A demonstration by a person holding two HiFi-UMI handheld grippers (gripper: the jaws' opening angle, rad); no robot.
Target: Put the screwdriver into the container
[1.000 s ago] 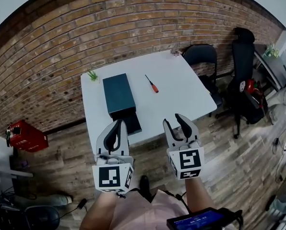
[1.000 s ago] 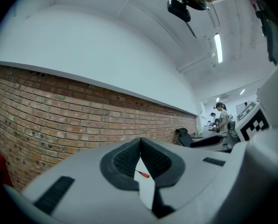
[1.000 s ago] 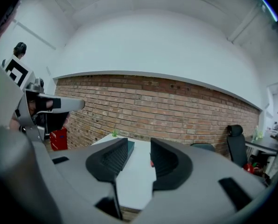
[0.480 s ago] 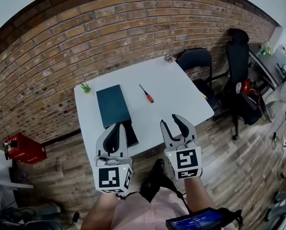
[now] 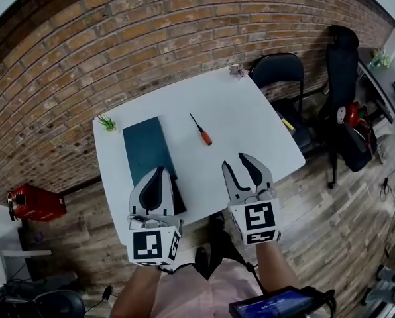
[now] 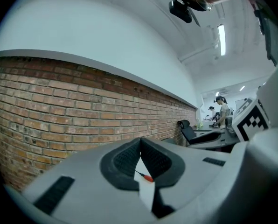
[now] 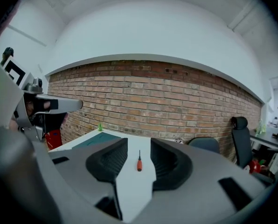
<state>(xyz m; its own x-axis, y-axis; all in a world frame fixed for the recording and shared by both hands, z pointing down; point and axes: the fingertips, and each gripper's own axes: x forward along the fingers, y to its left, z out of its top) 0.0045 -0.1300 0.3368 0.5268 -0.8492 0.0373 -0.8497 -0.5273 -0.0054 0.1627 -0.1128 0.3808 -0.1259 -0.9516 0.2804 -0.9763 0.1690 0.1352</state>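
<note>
Left claw closed, right claw apart and empty; screwdriver lies on bench near container.

**Count, table and surroundings**

Table: 1. On it: screwdriver 1, container 1, plant 1, plus 1 small item at the far corner, too small to identify. Grippers: 2 — left gripper, right gripper. Chairs: 2 — low chair, tall chair. Red crate on the floor: 1.
</note>
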